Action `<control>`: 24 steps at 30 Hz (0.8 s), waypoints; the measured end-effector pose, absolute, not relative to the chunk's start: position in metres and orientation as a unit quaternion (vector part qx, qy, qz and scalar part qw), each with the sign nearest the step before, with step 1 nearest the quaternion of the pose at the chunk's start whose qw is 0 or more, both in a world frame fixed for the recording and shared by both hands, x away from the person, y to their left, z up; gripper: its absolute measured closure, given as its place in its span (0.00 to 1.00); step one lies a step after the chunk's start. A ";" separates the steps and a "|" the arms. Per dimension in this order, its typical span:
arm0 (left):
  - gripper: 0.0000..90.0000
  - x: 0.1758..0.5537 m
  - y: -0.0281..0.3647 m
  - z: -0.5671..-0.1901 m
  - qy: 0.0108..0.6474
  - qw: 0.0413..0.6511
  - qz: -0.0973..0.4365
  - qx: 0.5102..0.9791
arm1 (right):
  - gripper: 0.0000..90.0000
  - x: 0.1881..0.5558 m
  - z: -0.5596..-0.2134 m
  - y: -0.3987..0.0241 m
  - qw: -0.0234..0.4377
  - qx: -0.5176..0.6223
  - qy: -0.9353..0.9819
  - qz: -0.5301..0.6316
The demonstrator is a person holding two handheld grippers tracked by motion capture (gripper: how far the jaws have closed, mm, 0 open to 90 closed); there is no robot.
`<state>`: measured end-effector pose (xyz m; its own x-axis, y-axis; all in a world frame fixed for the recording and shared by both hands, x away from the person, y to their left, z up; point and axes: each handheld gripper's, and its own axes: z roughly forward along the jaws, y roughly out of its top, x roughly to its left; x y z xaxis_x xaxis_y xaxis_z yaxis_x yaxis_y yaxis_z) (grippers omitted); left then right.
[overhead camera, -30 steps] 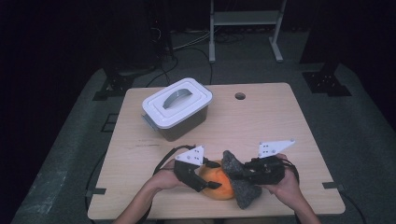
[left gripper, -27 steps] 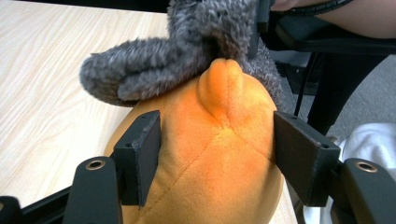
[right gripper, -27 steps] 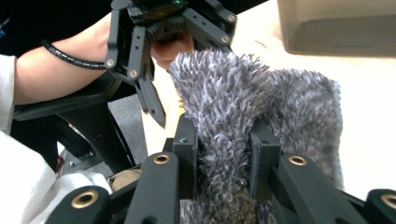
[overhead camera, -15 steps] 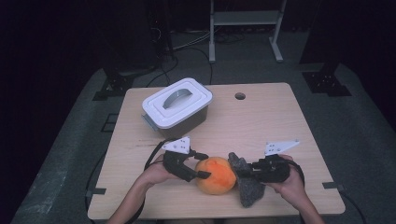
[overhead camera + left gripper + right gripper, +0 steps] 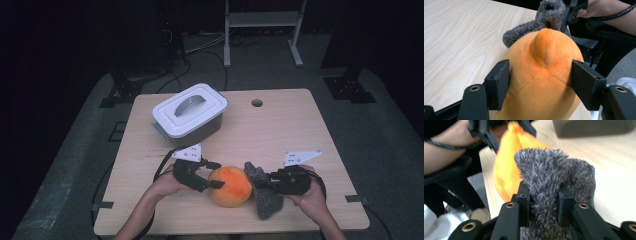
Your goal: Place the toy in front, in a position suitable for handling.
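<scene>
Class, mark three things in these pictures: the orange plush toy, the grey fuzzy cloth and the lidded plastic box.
orange plush toy (image 5: 230, 186), high view, middle of its rounded body.
grey fuzzy cloth (image 5: 544, 173), right gripper view, the pinched upper fold.
lidded plastic box (image 5: 172, 116), high view, its white lid.

A light wooden table (image 5: 300, 130) takes up the middle of the high view, with a small round hole (image 5: 257, 103) near the centre of its upper edge. Toward the upper left of the tabletop stands a dark storage box (image 5: 192, 127) with a white lid (image 5: 189, 108) (the lid has a recessed grey handle and sits turned at an angle to the table edges). Grey carpet (image 5: 380, 135) surrounds the table. At the top centre of the frame stands a white metal frame (image 5: 262, 20), and cables (image 5: 210, 45) trail over the floor just left of it.
</scene>
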<state>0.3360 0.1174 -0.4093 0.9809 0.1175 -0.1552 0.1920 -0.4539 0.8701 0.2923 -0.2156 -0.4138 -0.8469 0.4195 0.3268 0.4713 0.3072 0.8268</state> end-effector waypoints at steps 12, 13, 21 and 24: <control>0.41 0.338 0.119 -0.407 0.115 0.519 -0.017 0.847 | 0.76 0.292 -0.411 -0.212 0.002 -0.273 -0.816 -0.510; 0.41 0.338 0.118 -0.407 0.113 0.519 -0.017 0.847 | 0.76 0.290 -0.408 -0.211 -0.004 -0.271 -0.814 -0.513; 0.40 0.336 0.114 -0.408 0.109 0.519 -0.017 0.848 | 0.76 0.288 -0.406 -0.203 -0.011 -0.255 -0.818 -0.516; 0.32 0.334 0.113 -0.410 0.088 0.513 -0.036 0.853 | 0.76 0.291 -0.412 -0.209 -0.012 -0.270 -0.819 -0.506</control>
<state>0.3340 0.1134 -0.4100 0.9820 0.1129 -0.1513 0.1866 -0.4588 0.8687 0.2911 -0.2090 -0.4125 -0.8536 0.4550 0.2536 0.4302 0.3413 0.8358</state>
